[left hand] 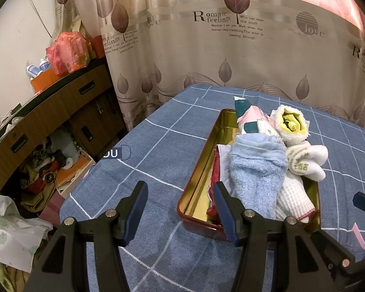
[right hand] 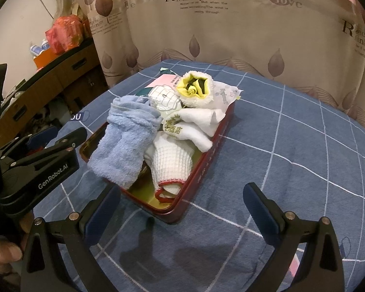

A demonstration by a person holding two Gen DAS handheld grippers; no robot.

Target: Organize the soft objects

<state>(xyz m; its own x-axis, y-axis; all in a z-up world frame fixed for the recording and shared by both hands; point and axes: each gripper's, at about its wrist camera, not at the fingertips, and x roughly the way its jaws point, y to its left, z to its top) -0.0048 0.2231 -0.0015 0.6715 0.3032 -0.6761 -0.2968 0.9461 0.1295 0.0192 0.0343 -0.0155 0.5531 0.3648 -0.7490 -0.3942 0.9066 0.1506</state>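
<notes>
in my left wrist view my left gripper (left hand: 180, 209) is at the bottom of the frame with its two blue pads apart, and nothing is between them, only the blue checked cloth (left hand: 138, 160) of the table. the right pad stands in front of the near left corner of the tin box (left hand: 194, 182); i cannot tell if it touches the box.

in my right wrist view my right gripper (right hand: 182, 209) is also at the bottom of the frame, its pads wide apart and empty, with the near corner of the box between them in the picture. at the left edge of this view i see my left gripper from the side, with a hand (right hand: 2, 250) under it.

the box is red outside and gold inside, and it lies in the middle of both frames. the soft things are piled in it: a light blue towel (right hand: 124, 146) on the left side, a white waffle cloth (right hand: 172, 163) with red edge beside it at the near end, a white towel with gold letters (right hand: 192, 131) behind that, and a yellow and white fluffy roll (right hand: 196, 87) at the far end. the blue towel hangs a little over the left rim.

a curtain with leaves (left hand: 206, 48) fills the upper part of both frames, and a wooden cabinet (left hand: 48, 112) is at the left.
</notes>
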